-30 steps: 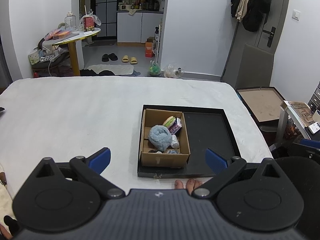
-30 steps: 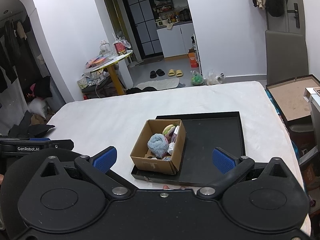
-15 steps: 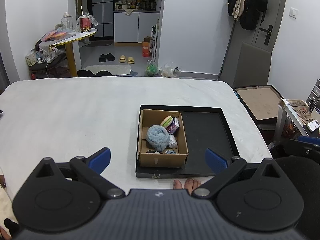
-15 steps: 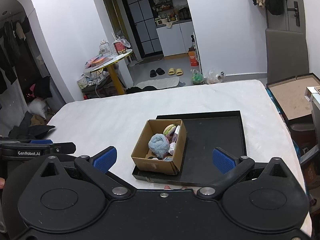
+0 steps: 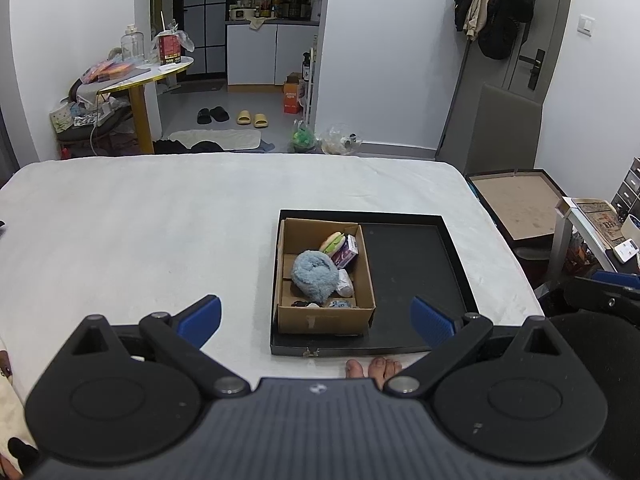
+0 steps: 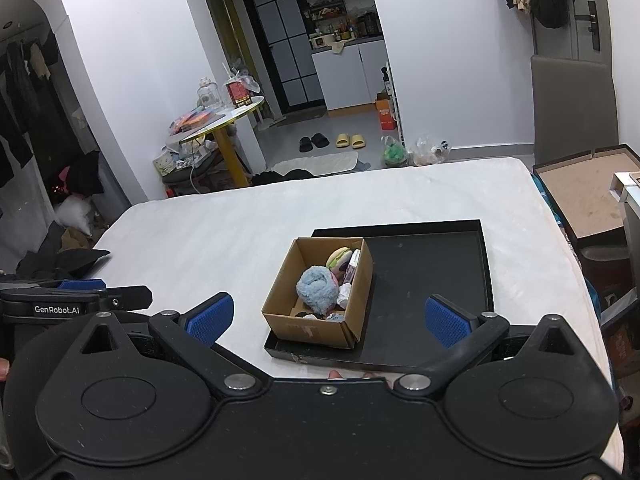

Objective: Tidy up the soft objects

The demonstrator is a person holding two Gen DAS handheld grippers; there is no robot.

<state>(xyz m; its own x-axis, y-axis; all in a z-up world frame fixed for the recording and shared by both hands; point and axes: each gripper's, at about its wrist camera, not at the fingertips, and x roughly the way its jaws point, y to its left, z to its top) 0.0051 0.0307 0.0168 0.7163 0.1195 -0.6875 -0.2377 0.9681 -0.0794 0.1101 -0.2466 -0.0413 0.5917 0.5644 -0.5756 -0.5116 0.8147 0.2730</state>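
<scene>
A brown cardboard box (image 5: 325, 314) (image 6: 308, 326) stands in the left half of a black tray (image 5: 412, 280) (image 6: 432, 272) on the white bed. In the box lie a fluffy blue plush (image 5: 314, 276) (image 6: 317, 290), a burger-shaped toy (image 5: 331, 241) (image 6: 338, 257), a purple packet (image 5: 347, 252) and small white and dark items. My left gripper (image 5: 316, 318) is open and empty, held above the near edge of the bed. My right gripper (image 6: 328, 318) is open and empty, also high and short of the box.
The white bed (image 5: 140, 232) spreads to the left and far side. Bare toes (image 5: 372, 368) show below the tray's near edge. An open flat box (image 5: 516, 208) lies on the floor at the right. A yellow round table (image 5: 140, 80) stands beyond the bed.
Both grippers have risen and drawn back slightly, so the tray and box sit a little farther off. Both stay open and empty.
</scene>
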